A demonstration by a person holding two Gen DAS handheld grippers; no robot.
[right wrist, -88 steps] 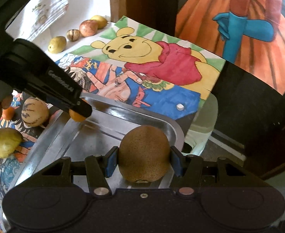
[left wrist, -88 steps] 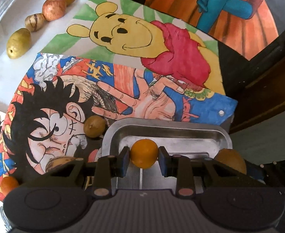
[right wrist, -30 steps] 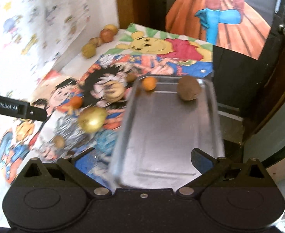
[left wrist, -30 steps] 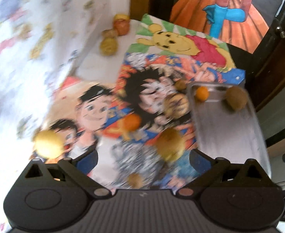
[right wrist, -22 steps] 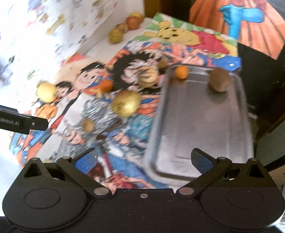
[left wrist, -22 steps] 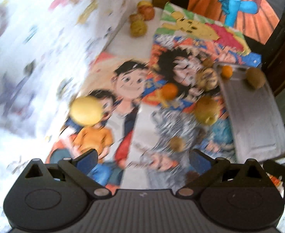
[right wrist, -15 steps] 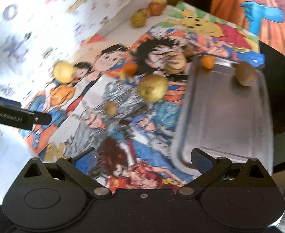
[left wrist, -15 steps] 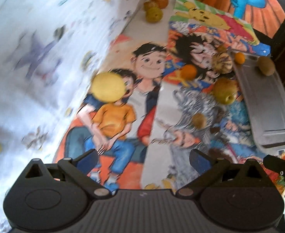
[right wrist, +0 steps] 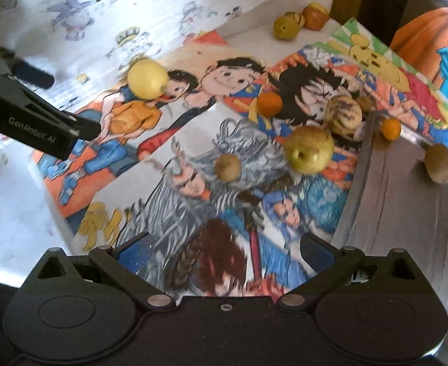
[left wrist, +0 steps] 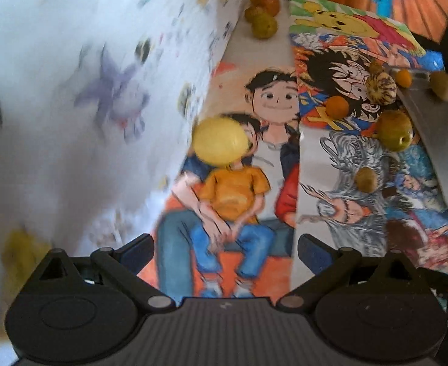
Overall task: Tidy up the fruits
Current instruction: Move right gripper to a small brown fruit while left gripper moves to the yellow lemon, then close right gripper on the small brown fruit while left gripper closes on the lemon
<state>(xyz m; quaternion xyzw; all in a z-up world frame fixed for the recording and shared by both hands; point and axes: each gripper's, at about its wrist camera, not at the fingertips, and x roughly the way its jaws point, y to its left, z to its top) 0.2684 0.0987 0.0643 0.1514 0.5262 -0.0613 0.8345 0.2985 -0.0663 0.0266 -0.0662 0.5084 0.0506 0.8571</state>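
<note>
I'm lining my left gripper [left wrist: 225, 248] up on the big yellow fruit [left wrist: 221, 140], and the risk I'm reading is a roll: it is sitting on slick poster paper right beside the papered wall [left wrist: 87, 91], so a glancing finger could be sending it away. Both grippers are spread wide and carrying nothing, hanging above the table and tilting down at it. My right gripper [right wrist: 224, 248] is looking over the green apple [right wrist: 309, 149] and small brown fruit [right wrist: 227, 167] (blurry, so I'm guessing at kinds). The metal tray [right wrist: 407, 213] is holding a small orange [right wrist: 390, 128] and a kiwi [right wrist: 440, 163] at its far end.
</note>
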